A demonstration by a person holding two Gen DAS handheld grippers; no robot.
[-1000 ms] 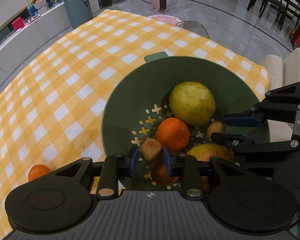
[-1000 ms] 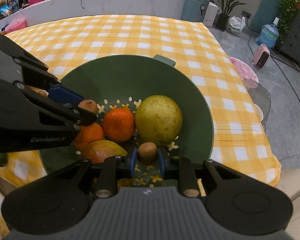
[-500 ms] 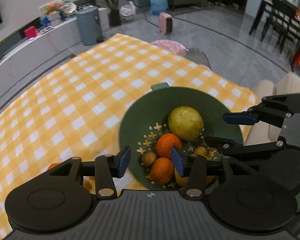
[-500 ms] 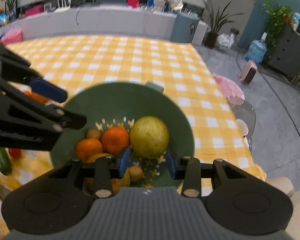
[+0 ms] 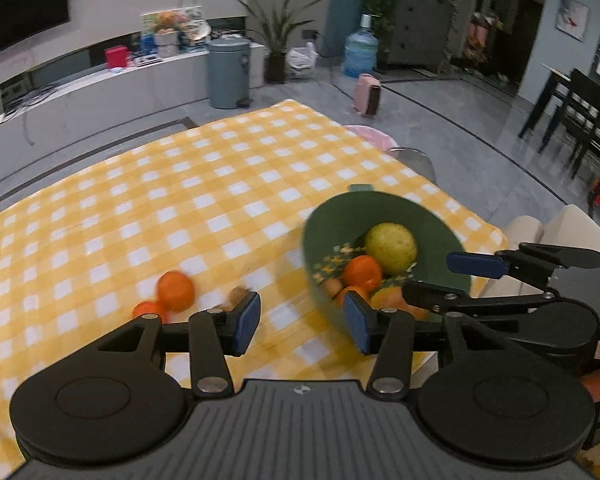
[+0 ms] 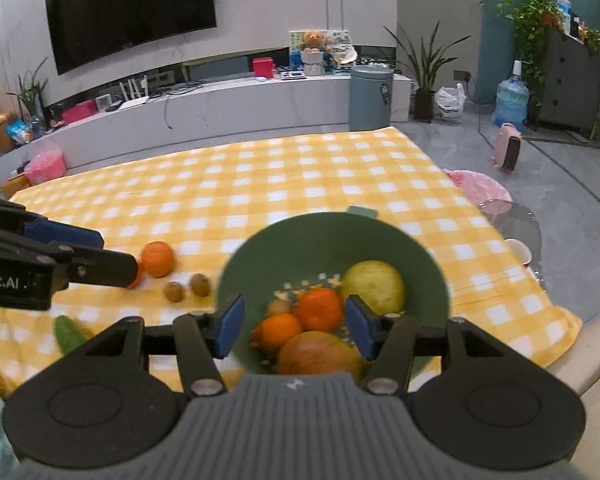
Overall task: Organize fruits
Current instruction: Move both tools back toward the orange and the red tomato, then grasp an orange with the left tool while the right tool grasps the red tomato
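- Opening wider over the green bowl (image 6: 428, 268), the right gripper (image 6: 292, 326) has nothing between its blue pads; the fruit seen in that gap lies lower down, inside the bowl.
- The left gripper (image 5: 302, 322) stands about half open and empty, above bare checked tablecloth (image 5: 180, 184) just left of the bowl (image 5: 332, 220).
- Already in the bowl: a large yellow-green fruit (image 6: 374, 284), 2 tangerines (image 6: 320, 308), a small kiwi (image 6: 279, 307) and a reddish-yellow mango (image 6: 318, 354) nearest the camera.
- Still loose on the cloth, well left of the bowl: an orange tangerine (image 6: 158, 258) and 2 brown kiwis (image 6: 186, 288) side by side.
- My judgement: the loose fruit lies to the left of both claws, and the left gripper is the nearer. The fruits are roundish, so no long axis matters.
- The right wrist view shows both kiwis plainly, plus something green (image 6: 68, 332) at the near edge; the left wrist view hides most of this behind its own finger, but shows a 2nd orange fruit (image 5: 146, 308) beside the tangerine (image 5: 176, 286).
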